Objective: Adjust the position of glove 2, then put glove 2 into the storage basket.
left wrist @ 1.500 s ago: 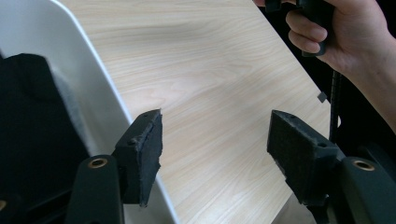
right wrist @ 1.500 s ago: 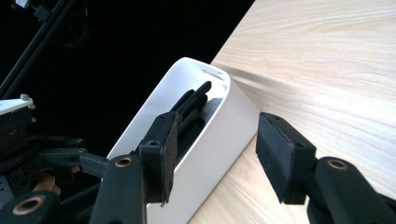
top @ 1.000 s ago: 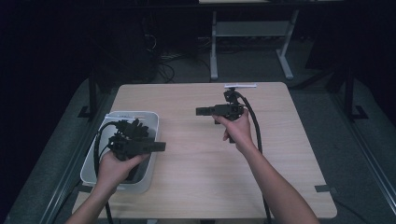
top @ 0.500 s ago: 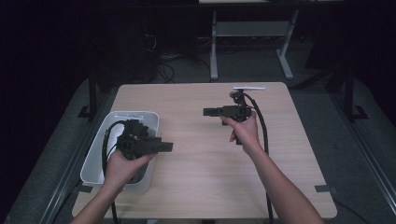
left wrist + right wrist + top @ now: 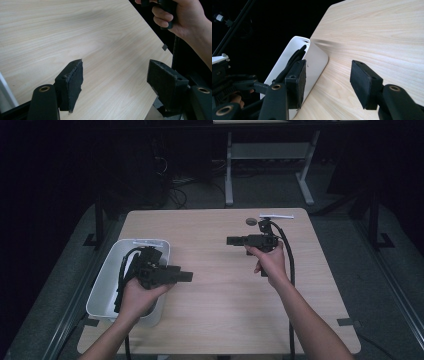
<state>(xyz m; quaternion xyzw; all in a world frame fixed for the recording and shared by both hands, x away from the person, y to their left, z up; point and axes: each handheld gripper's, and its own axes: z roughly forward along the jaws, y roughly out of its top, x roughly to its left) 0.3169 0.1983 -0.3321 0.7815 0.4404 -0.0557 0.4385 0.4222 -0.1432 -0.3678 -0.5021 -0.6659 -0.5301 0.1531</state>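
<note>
High view, left to right: a white tub sits at the left edge of the worktop, and the left gripper hangs over its right rim, pointing right, fingers apart with nothing between them. Well apart, the right gripper points left over bare wood, fingers apart and empty. Behind it lie a small dark disc and a white strip.

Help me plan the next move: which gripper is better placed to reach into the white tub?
Left. The left gripper hangs right over the white tub's near corner, jaws open and empty. The right gripper, also open and empty, is out over the table's middle, well apart from the tub.
</note>
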